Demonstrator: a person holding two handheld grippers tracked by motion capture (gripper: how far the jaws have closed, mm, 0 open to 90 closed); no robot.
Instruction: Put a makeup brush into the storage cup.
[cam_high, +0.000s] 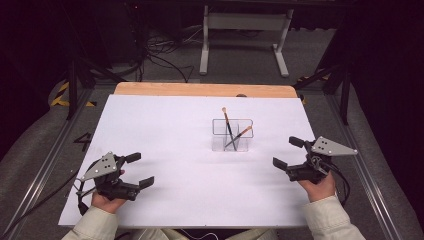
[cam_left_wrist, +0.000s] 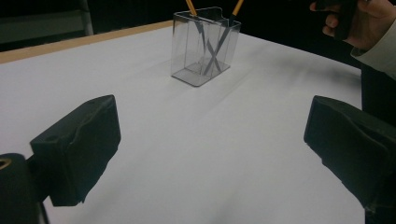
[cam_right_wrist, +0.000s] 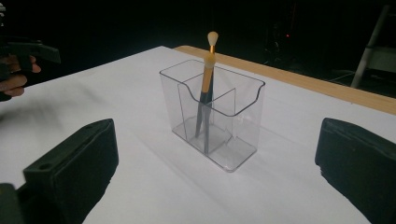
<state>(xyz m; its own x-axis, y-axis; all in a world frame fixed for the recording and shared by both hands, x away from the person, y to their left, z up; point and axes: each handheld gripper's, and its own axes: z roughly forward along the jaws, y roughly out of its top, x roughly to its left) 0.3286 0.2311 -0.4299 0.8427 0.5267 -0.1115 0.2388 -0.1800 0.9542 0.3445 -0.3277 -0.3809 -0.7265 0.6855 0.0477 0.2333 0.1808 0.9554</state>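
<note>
From the high view, a white board (cam_high: 165, 150) covers the table, with a strip of bare wood along its far edge. A clear plastic holder (cam_high: 231, 135) stands right of the board's centre, closer to the far edge than to the near one. Two brushes (cam_high: 231, 131) stand in it, crossing each other, their pale tips leaning out above the rim. The left gripper (cam_high: 140, 170) sits near the near left corner and the right gripper (cam_high: 285, 152) near the right edge – both well apart from the holder, both with jaws spread and nothing between them.

In the left gripper view, the two black jaws stand wide apart over bare board. The holder (cam_left_wrist: 205, 46) lies ahead, toward the wooden far edge, with the brush handles crossed inside it. The person's other hand (cam_left_wrist: 359, 23) shows at the upper right.

In the right gripper view, the jaws are likewise wide apart and empty. The holder (cam_right_wrist: 212, 114) stands between and beyond them – upright, divided into compartments, with the brushes (cam_right_wrist: 208, 79) in the rear part.
</note>
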